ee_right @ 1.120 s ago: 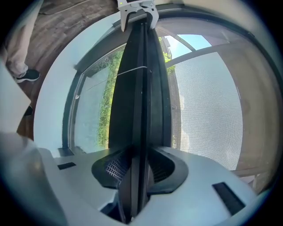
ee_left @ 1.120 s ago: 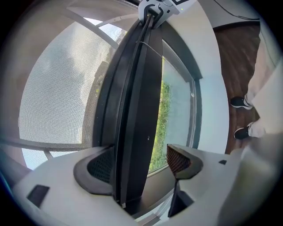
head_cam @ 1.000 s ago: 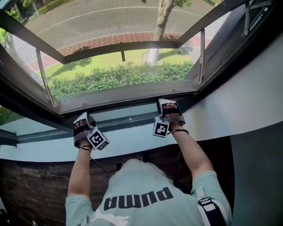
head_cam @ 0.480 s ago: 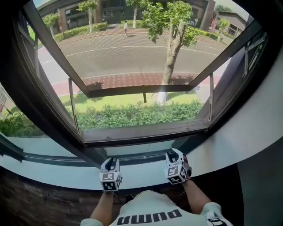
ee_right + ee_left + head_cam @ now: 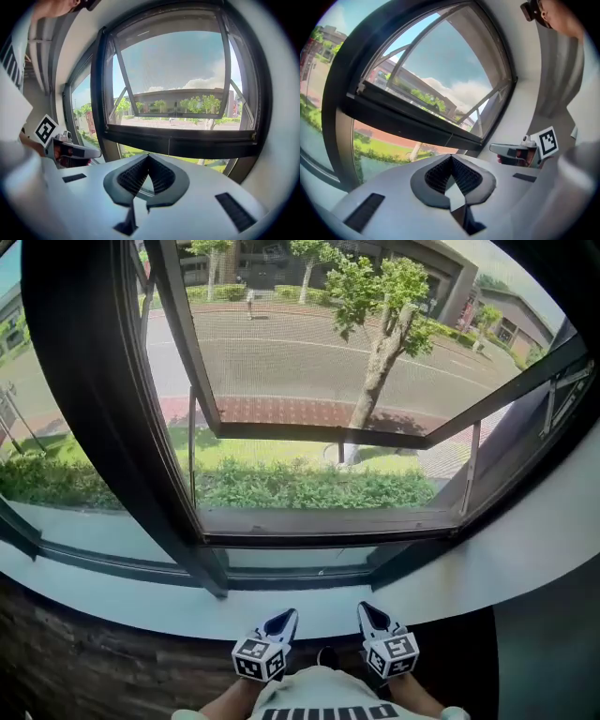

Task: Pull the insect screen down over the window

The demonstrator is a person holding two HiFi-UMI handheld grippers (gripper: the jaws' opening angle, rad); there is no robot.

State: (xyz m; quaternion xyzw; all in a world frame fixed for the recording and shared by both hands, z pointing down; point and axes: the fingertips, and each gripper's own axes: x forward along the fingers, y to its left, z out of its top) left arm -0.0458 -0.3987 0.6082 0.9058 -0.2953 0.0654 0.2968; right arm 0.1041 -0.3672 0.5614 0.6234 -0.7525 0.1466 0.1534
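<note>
The insect screen's fine mesh (image 5: 309,362) spans the window opening. Its bottom bar (image 5: 328,524) lies low, just above the sill. The same dark bar (image 5: 187,140) crosses the right gripper view and shows again as a dark bar (image 5: 408,123) in the left gripper view. My left gripper (image 5: 281,620) and right gripper (image 5: 368,614) are close to my body, below the white sill (image 5: 187,610) and apart from the screen. Both are shut with nothing between their pads. Each gripper's camera also catches the other: right gripper (image 5: 520,152), left gripper (image 5: 70,150).
An outer casement sash (image 5: 309,432) stands swung open beyond the mesh. A thick dark window post (image 5: 103,399) rises at the left. The white wall (image 5: 525,549) curves along the right. Outside are a hedge, a tree and a road.
Both grippers have left the screen's bottom bar at the sill and drawn back toward my body, and their jaws have shut. The head view has tilted up toward the street.
</note>
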